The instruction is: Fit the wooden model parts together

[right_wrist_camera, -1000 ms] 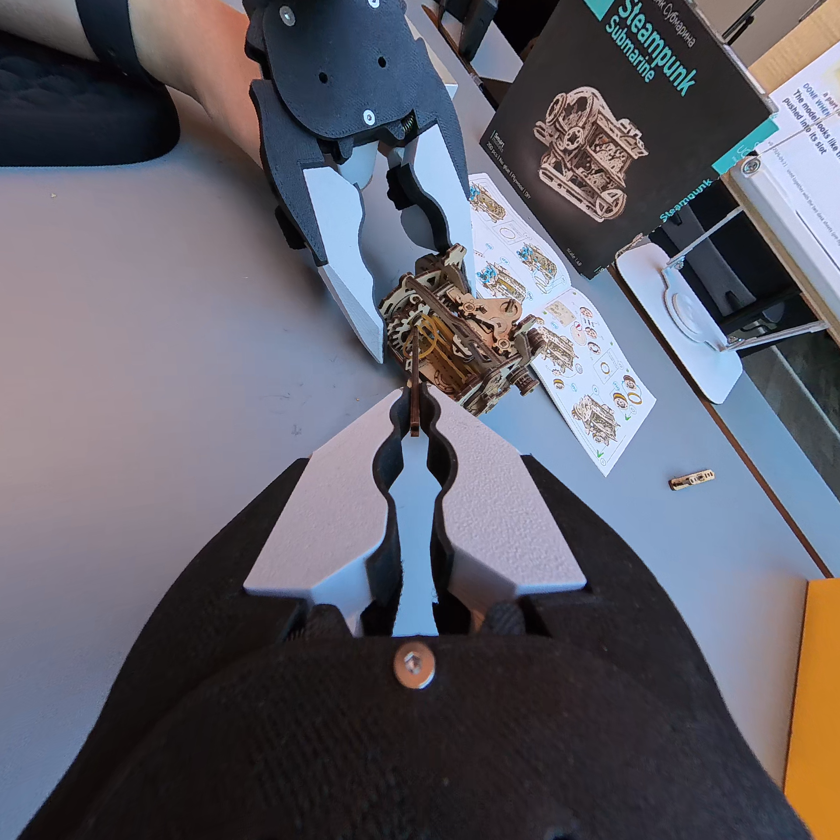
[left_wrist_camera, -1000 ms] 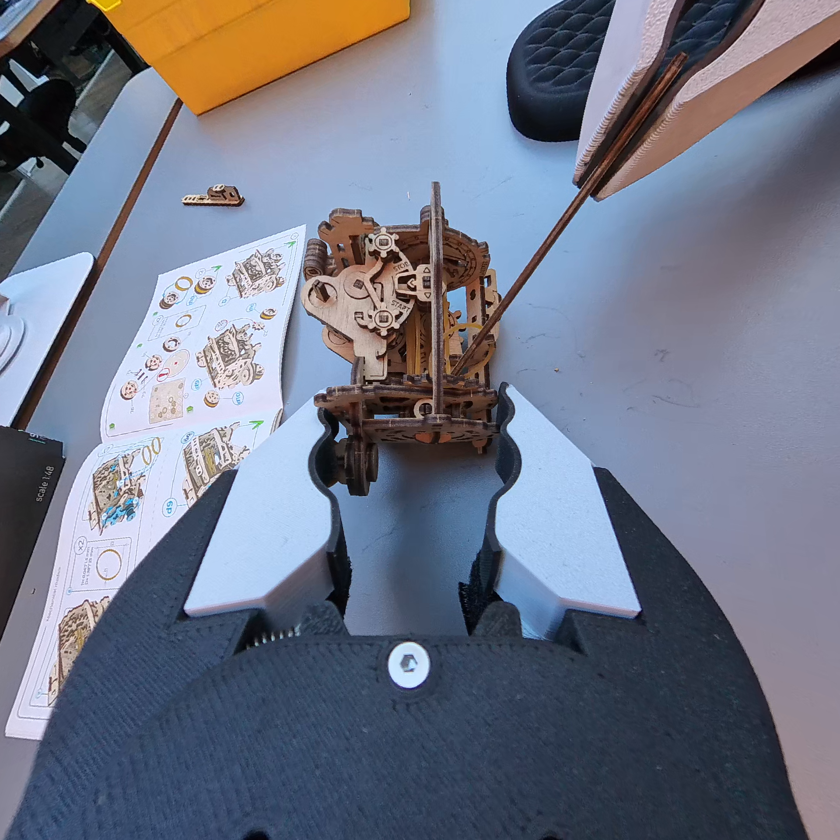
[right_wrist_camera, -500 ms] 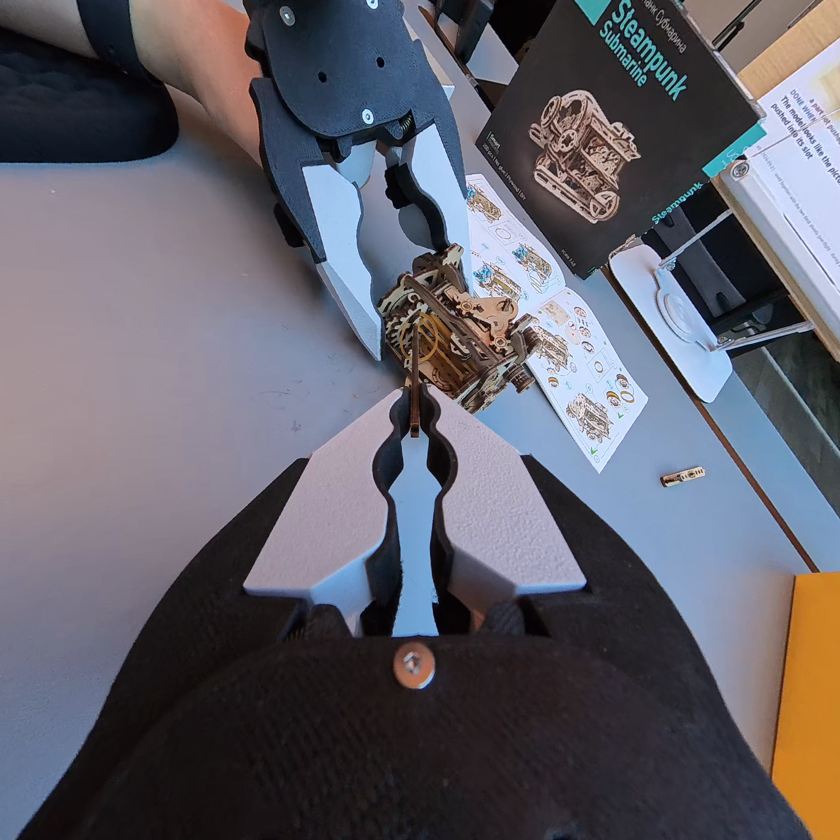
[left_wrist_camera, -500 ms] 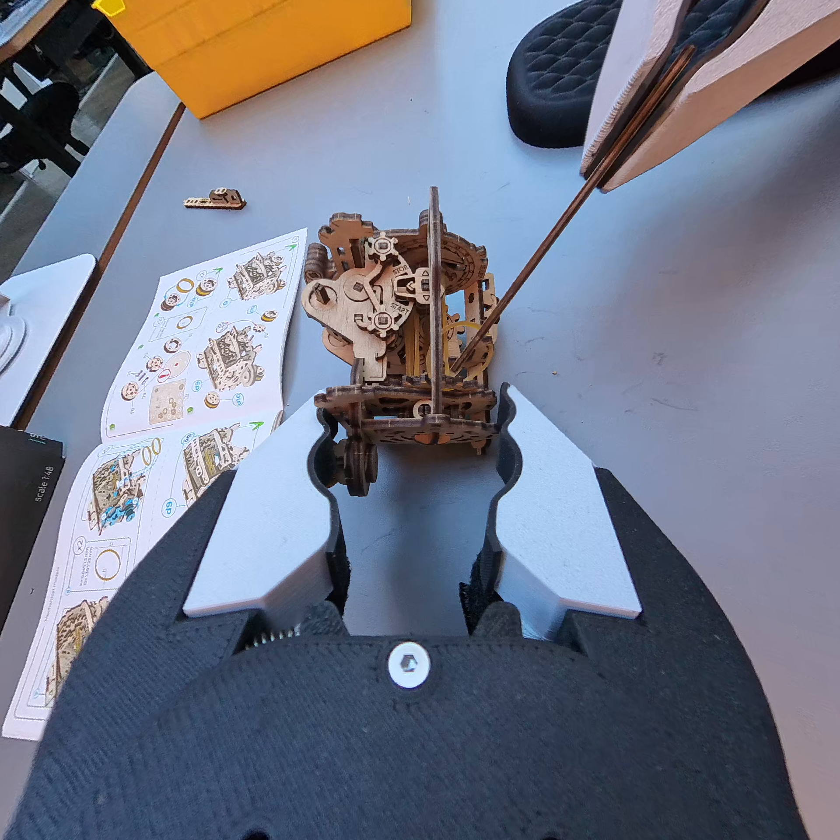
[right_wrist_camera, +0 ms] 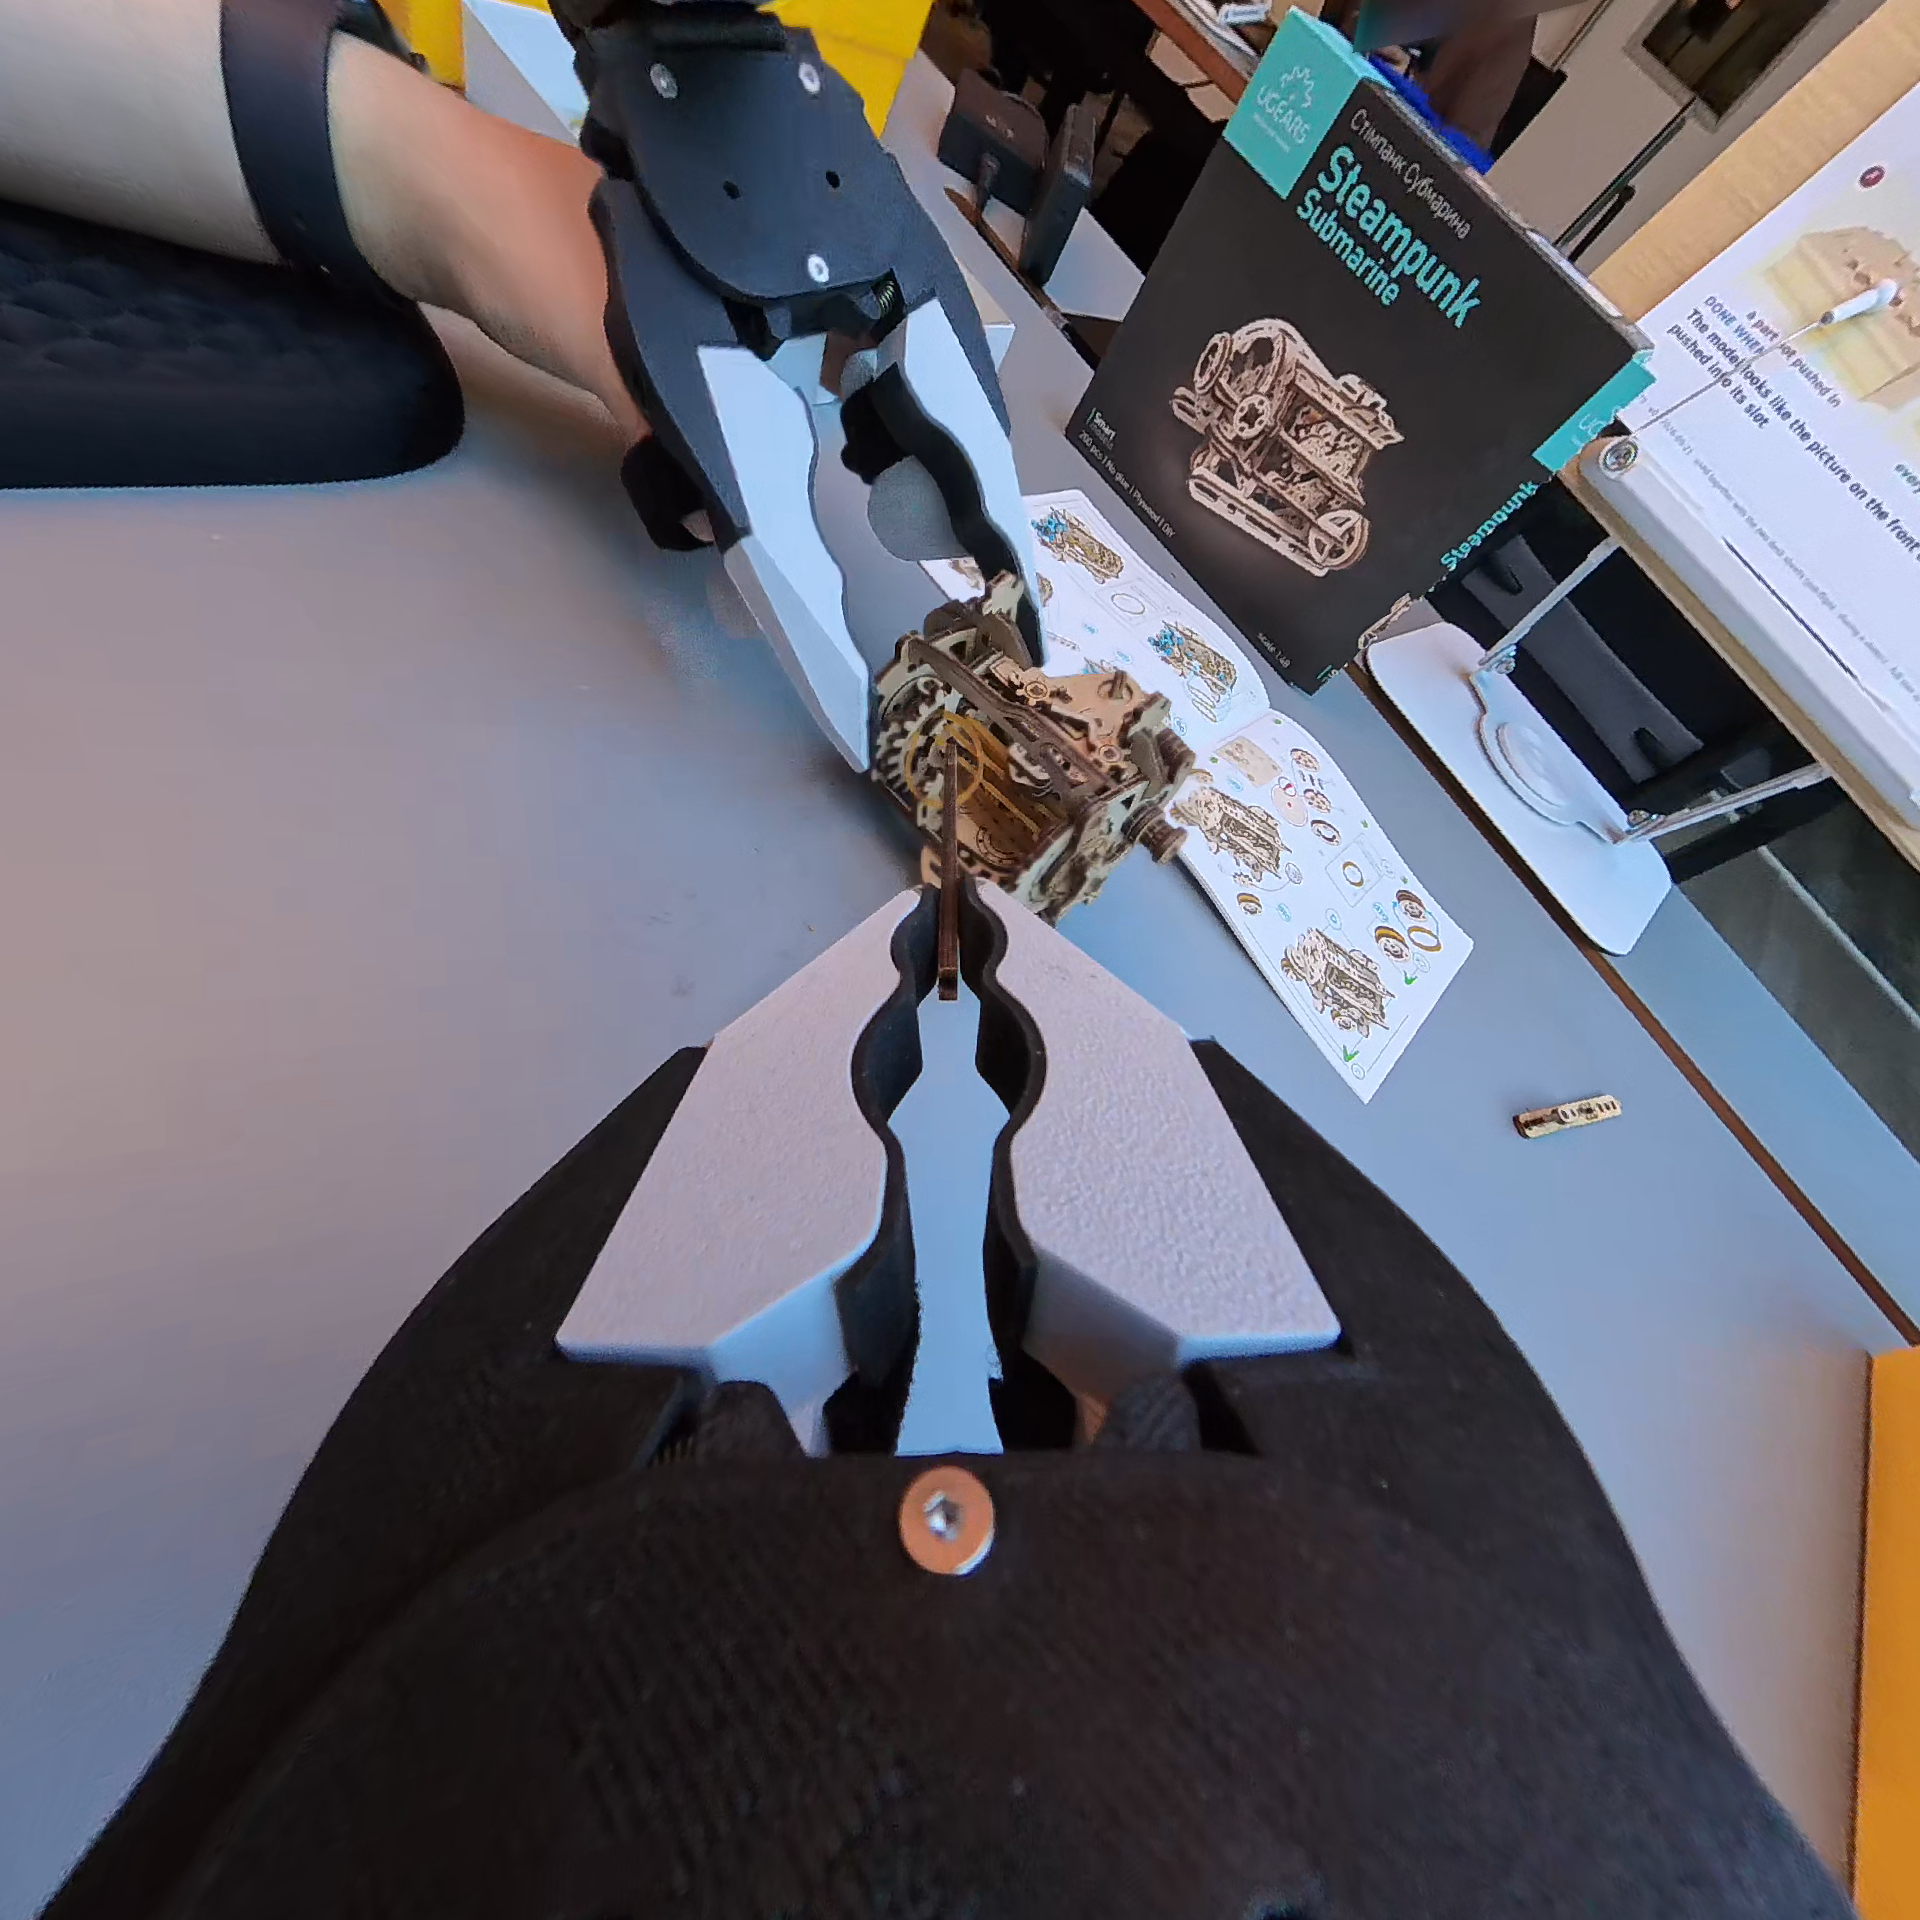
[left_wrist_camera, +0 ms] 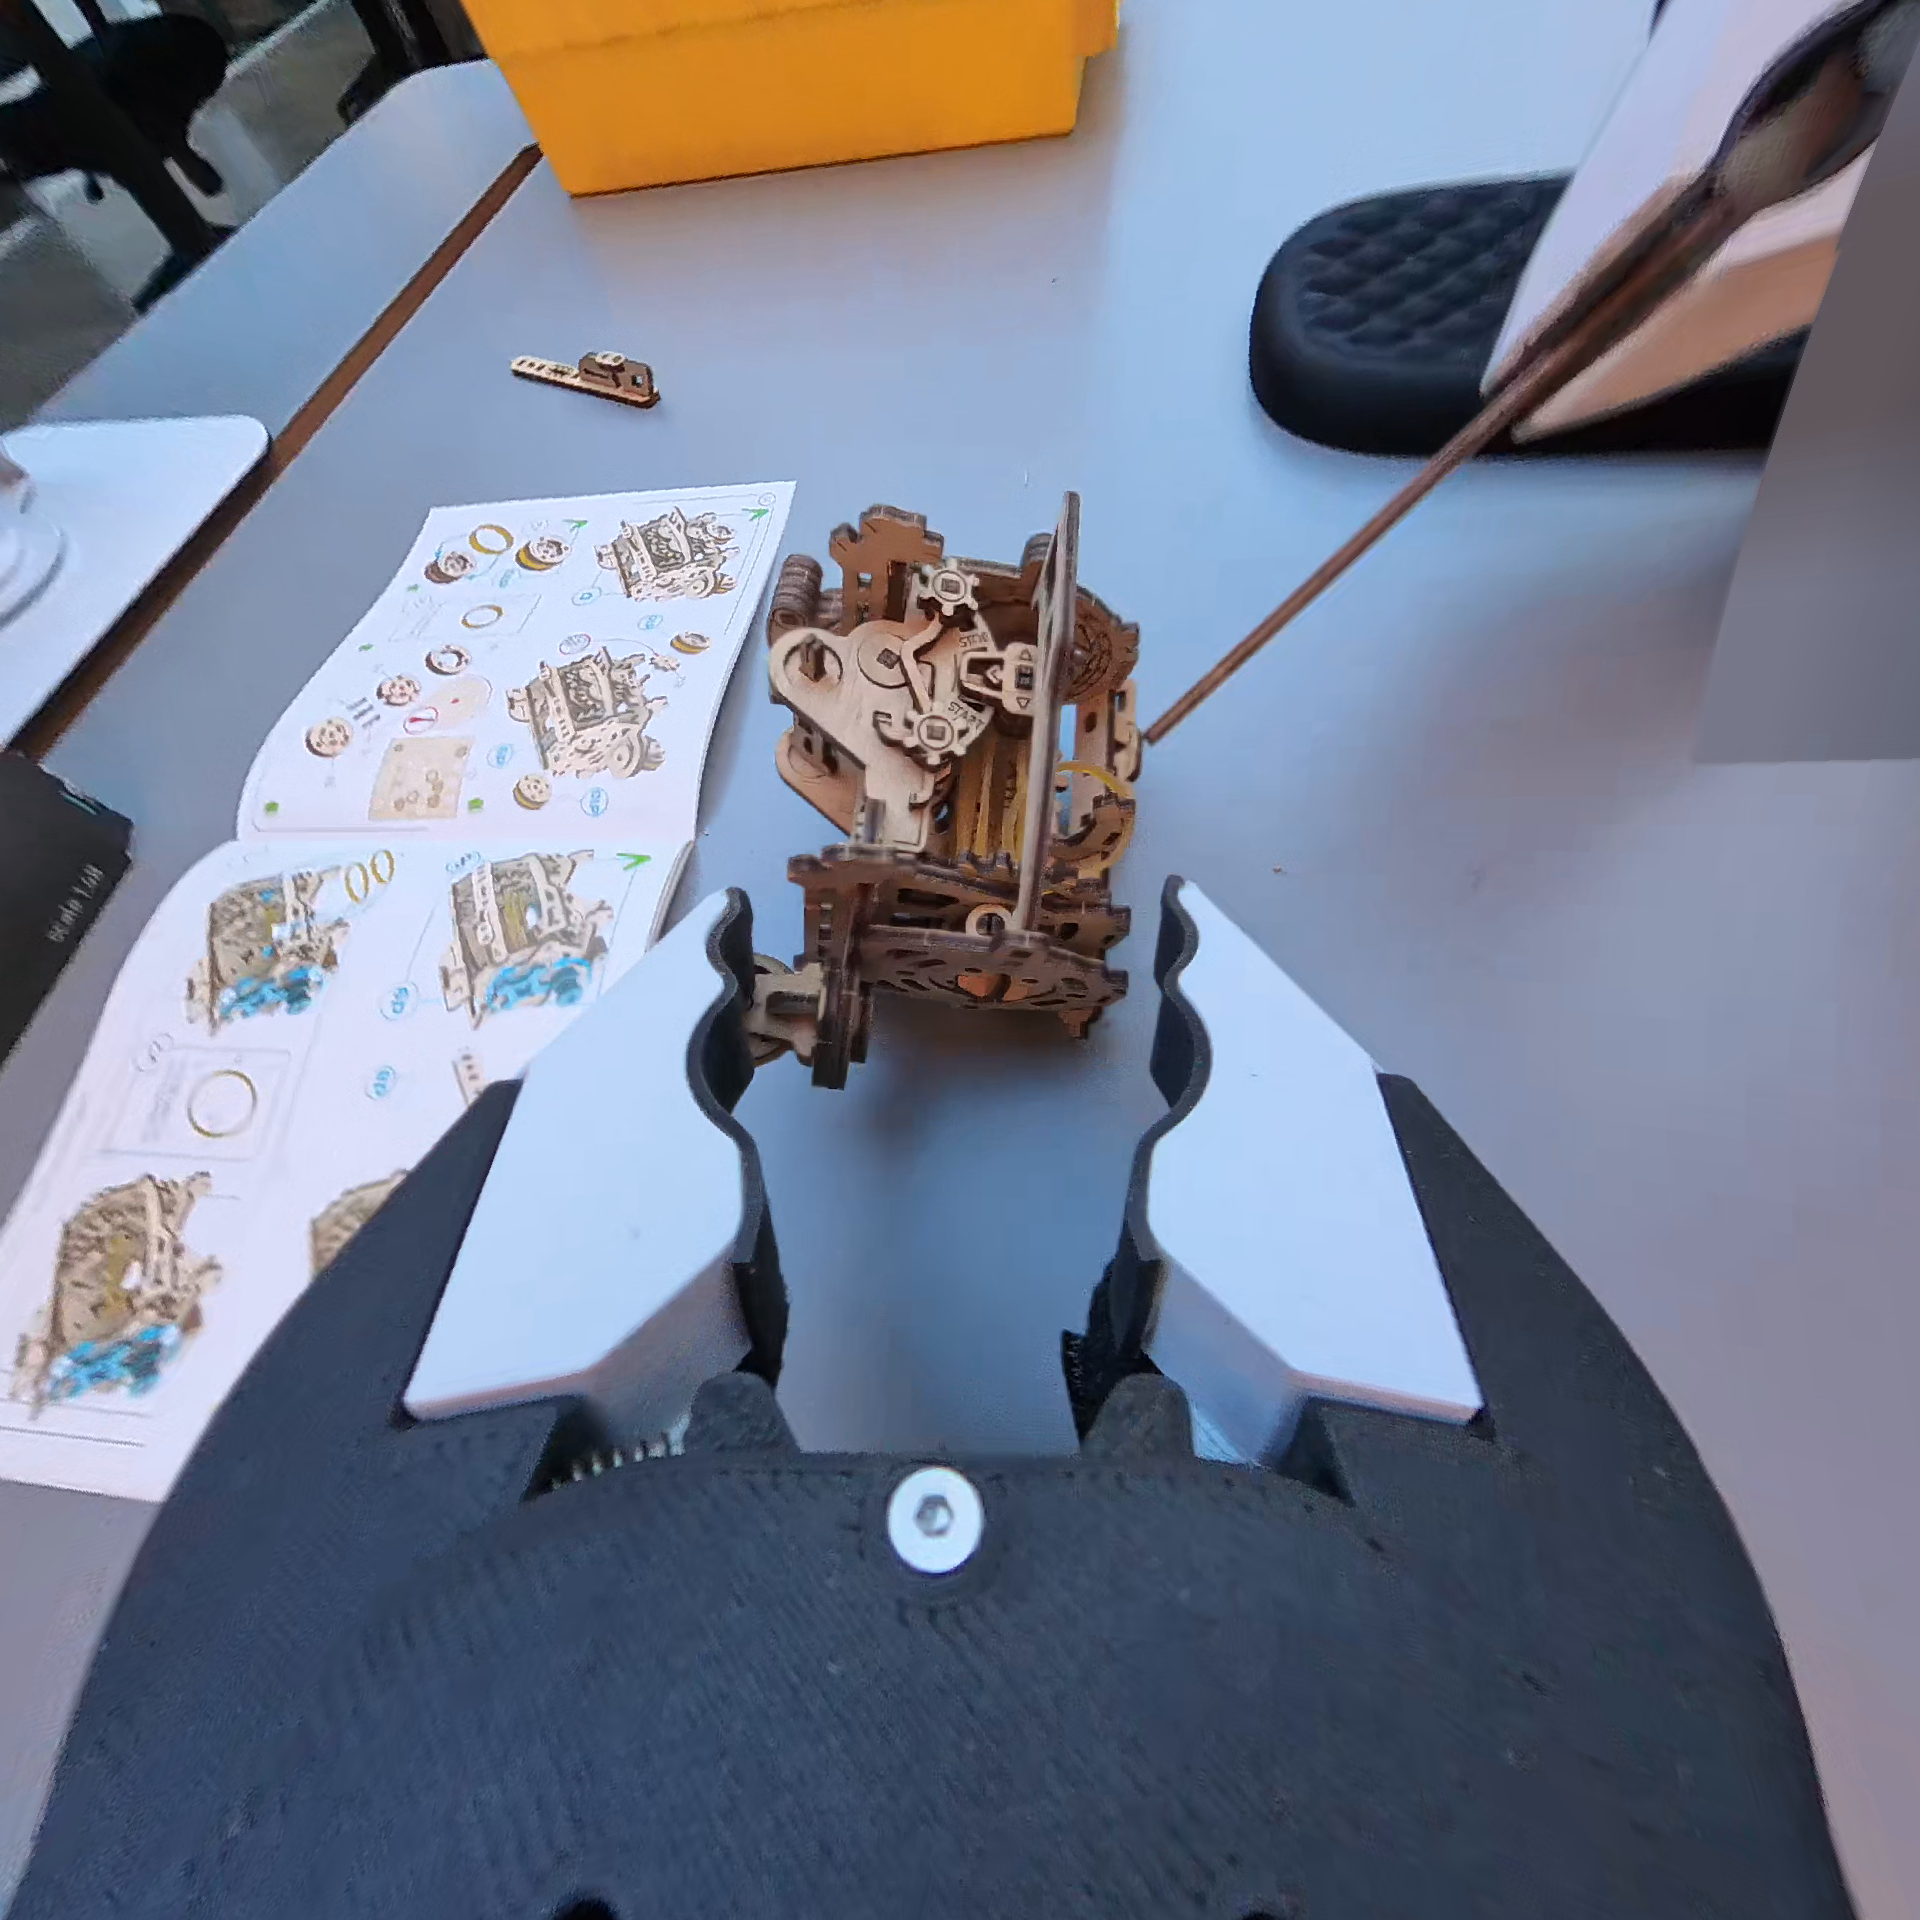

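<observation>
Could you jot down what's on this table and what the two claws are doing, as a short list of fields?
Model: wooden model on the grey table
Left gripper: open, fingers either side of the model's near end
Right gripper: shut on thin wooden stick, tip at the model
Booklet: instruction booklet open beside the model
Loose part: small wooden piece

Right gripper (right_wrist_camera: pixel 948 920): black body, white fingers, closed on a thin dark wooden stick (right_wrist_camera: pixel 948 862).
Stick tip: at the brown laser-cut wooden model (right_wrist_camera: pixel 1029 774) (contact unclear).
Left gripper (right_wrist_camera: pixel 940 675): spread, fingertips beside the model.
Grey table (right_wrist_camera: pixel 364 831): white illustrated instruction booklet (right_wrist_camera: pixel 1288 831), small loose wooden piece (right_wrist_camera: pixel 1567 1115).
</observation>
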A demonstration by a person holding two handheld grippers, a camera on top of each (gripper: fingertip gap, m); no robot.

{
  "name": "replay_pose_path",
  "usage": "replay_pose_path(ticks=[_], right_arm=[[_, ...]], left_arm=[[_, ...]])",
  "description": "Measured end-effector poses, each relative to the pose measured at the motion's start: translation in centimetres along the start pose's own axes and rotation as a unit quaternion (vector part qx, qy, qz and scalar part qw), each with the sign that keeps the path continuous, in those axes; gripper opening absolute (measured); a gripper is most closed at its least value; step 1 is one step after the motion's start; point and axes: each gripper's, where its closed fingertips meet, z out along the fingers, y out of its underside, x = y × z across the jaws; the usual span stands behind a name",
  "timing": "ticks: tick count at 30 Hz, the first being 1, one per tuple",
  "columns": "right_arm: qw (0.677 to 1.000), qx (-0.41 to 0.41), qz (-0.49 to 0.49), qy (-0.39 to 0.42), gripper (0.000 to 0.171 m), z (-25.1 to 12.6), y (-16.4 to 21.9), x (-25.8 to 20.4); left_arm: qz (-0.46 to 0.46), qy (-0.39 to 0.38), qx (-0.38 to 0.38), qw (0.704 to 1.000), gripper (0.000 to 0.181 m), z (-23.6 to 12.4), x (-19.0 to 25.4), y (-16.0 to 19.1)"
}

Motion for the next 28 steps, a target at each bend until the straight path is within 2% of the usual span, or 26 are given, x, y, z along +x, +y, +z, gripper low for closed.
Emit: replay_pose_path(ticks=[1,5,9,12,14,17,21,24,26,28], right_arm=[[1.0,0.002,-0.001,-0.002,0.002,0.1,0.0,-0.1],[1.0,0.02,-0.012,-0.002,0.002,0.1,0.1,-0.1],[0.998,0.06,-0.005,-0.029,0.002,-0.6,-0.1,0.3],[0.995,0.088,0.013,-0.05,0.002,-1.5,-0.4,1.1],[0.994,0.096,0.007,-0.049,0.002,-2.1,-0.3,1.8],[0.993,0.103,0.011,-0.051,0.002,-2.6,0.1,2.5],[0.988,0.126,0.043,-0.079,0.002,-3.2,0.2,2.4],[0.987,0.132,0.052,-0.081,0.002,-3.5,0.4,2.6],[0.986,0.134,0.059,-0.078,0.002,-3.9,0.8,2.9],[0.984,0.138,0.079,-0.085,0.002,-4.1,1.3,3.2]], left_arm=[[-0.024,0.004,0.007,1.0,0.078,-0.3,0.0,-0.2],[-0.139,-0.007,0.028,0.99,0.08,-1.5,-0.6,-1.1],[-0.264,-0.035,0.013,0.964,0.084,-2.2,-1.0,-0.6],[-0.322,-0.043,0.013,0.946,0.087,-2.4,-0.6,-0.6],[-0.335,-0.076,-0.004,0.939,0.089,-2.6,-0.6,0.1],[-0.315,-0.128,-0.034,0.94,0.087,-2.8,-0.5,1.4],[-0.282,-0.15,-0.036,0.947,0.069,-2.5,-0.8,1.4],[-0.245,-0.144,-0.031,0.958,0.065,-3.0,-0.8,0.8],[-0.157,-0.133,-0.018,0.978,0.064,-4.0,0.2,-0.5],[0.028,-0.141,-0.042,0.989,0.049,-5.1,1.4,-1.5]])
